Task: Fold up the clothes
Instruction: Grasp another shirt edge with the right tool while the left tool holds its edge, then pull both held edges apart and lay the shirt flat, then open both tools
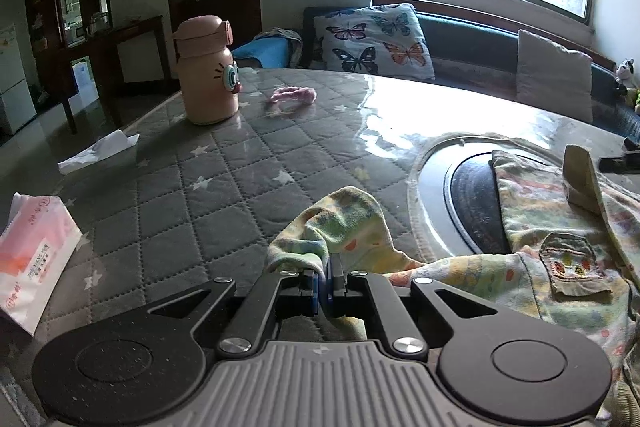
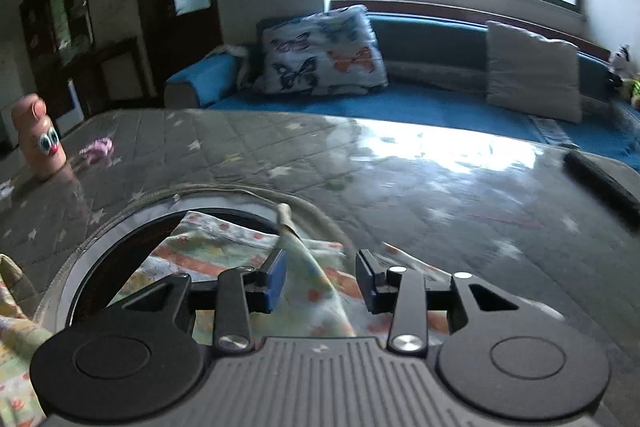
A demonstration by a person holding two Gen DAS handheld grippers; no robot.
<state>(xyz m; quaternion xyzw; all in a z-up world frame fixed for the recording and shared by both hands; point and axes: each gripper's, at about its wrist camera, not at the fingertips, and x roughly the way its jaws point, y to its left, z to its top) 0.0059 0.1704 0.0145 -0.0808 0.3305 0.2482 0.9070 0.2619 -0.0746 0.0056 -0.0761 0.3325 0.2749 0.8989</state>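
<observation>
On the quilted table (image 1: pixel 224 171), left gripper (image 1: pixel 325 281) pinches one garment (image 1: pixel 560 227); right gripper (image 2: pixel 322 279) fingers apart

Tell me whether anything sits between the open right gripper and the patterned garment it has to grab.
Nothing visible does. The right gripper has its jaws open directly over the patterned garment, with a strap of it rising between them. The pink bottle and pink hair tie sit far off to the left on the table.

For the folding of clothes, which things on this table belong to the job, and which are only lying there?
Belong to the job:
- patterned garment
- left gripper, shut on a garment corner
- right gripper, open over the garment

Only lying there:
- pink bottle
- pink hair tie
- tissue pack
- crumpled tissue
</observation>
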